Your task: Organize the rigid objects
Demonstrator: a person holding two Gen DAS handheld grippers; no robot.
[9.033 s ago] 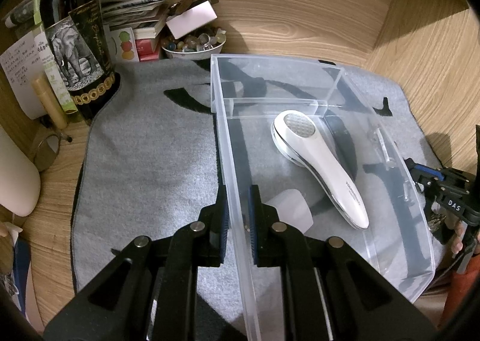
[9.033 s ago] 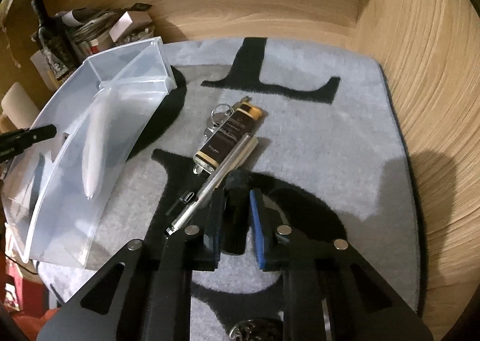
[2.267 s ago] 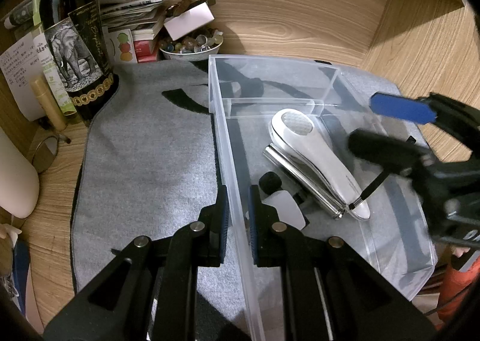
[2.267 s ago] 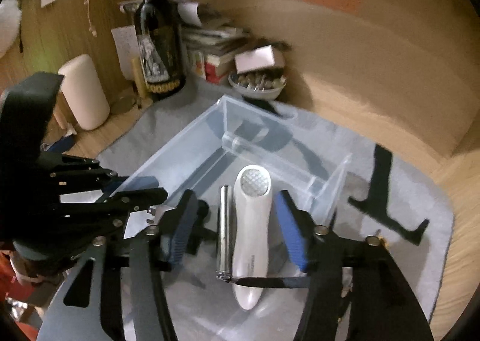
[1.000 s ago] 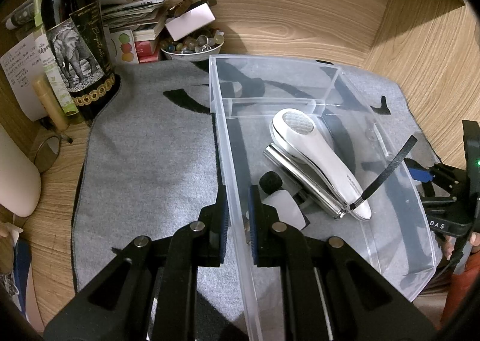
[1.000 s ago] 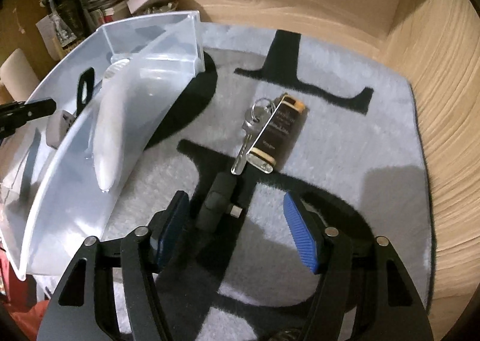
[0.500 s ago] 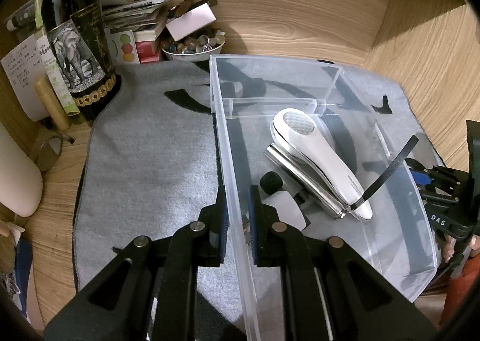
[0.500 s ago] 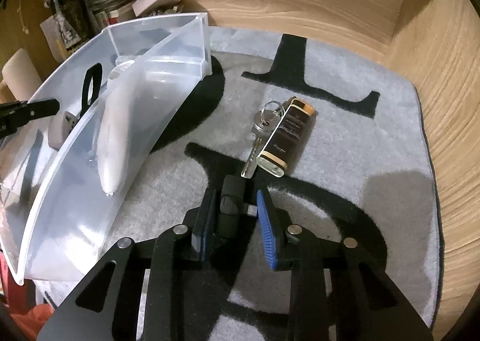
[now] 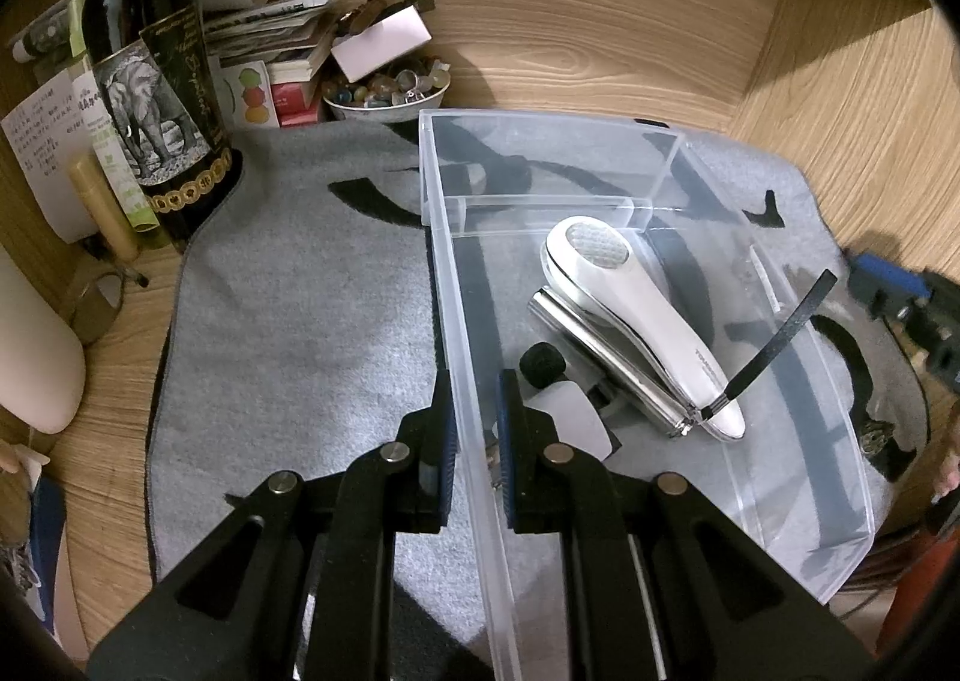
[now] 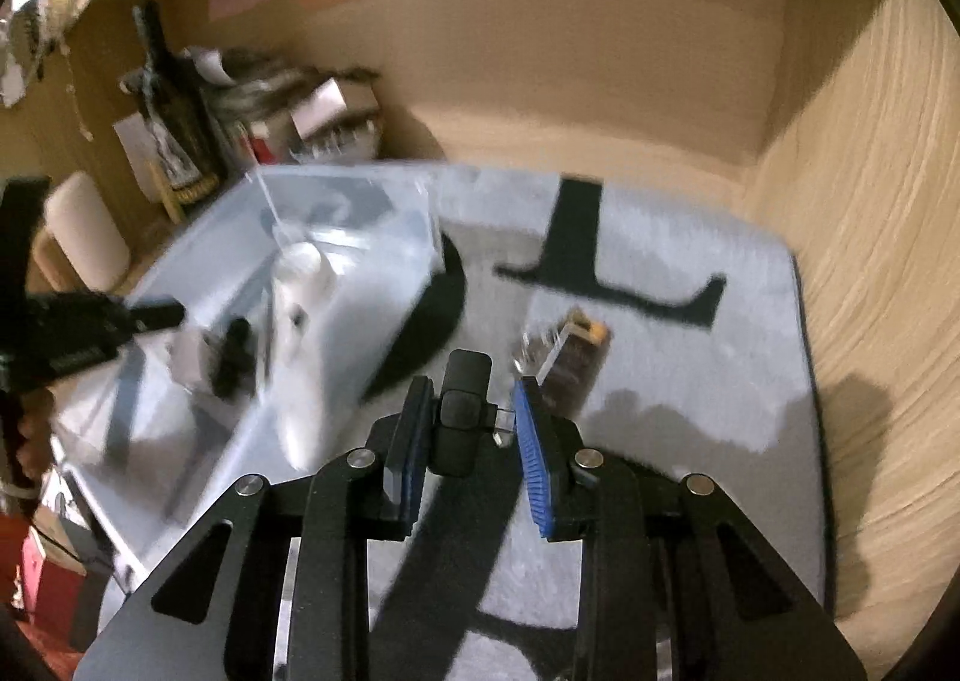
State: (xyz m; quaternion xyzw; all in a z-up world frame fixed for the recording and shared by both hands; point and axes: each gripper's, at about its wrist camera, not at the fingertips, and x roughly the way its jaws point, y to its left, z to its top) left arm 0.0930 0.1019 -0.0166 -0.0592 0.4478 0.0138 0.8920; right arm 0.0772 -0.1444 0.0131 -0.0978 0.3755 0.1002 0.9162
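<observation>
left tool [image 9: 474, 435]: black frame, silver screws | right tool [image 10: 471, 423]: ribbed blue pads [image 10: 531, 453]

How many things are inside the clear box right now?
4, maybe more hidden: a white shaver, a silver flashlight lying beside it, a black strap leaning on the box wall, and a small black-and-white gadget near the left gripper.
</observation>
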